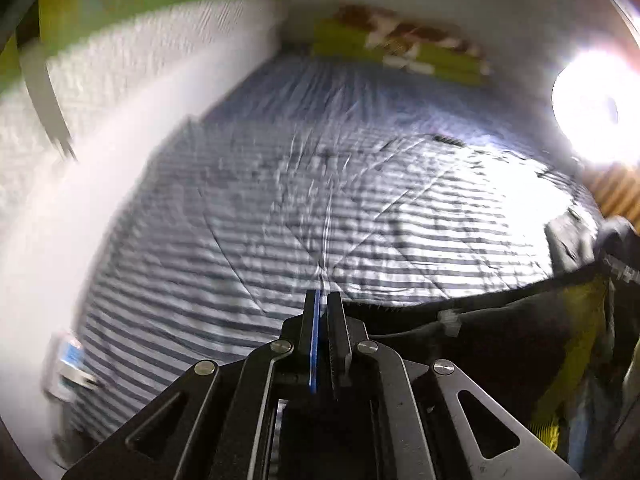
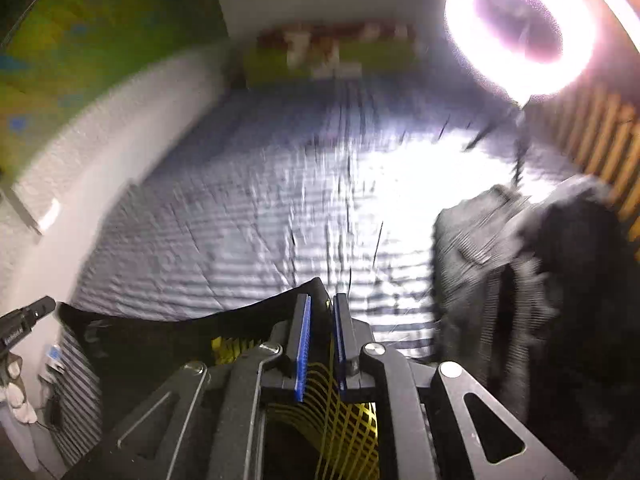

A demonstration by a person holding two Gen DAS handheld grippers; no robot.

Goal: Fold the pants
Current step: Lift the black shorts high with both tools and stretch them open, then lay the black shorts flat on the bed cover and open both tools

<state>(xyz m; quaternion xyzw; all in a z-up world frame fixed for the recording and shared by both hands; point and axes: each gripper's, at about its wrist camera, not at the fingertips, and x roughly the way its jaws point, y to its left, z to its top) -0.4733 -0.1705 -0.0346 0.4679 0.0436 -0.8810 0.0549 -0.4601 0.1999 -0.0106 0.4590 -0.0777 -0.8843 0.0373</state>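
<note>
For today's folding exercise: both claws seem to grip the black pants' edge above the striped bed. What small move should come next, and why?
Probably lower both claws and lay the pants flat on the striped bed cover. The edge hangs stretched between the left claw and right claw, and open cover lies ahead.

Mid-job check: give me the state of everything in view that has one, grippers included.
Left hand-held gripper: shut; a grip on cloth cannot be confirmed.
Right hand-held gripper: nearly shut on the pants' edge.
Pants: black, edge stretched taut between the grippers, hanging below, not yet folded.
Dark clothes: heaped, crumpled, on the bed's right side.
Striped bedsheet: spread flat, lightly creased.
Ring light: on.
</note>
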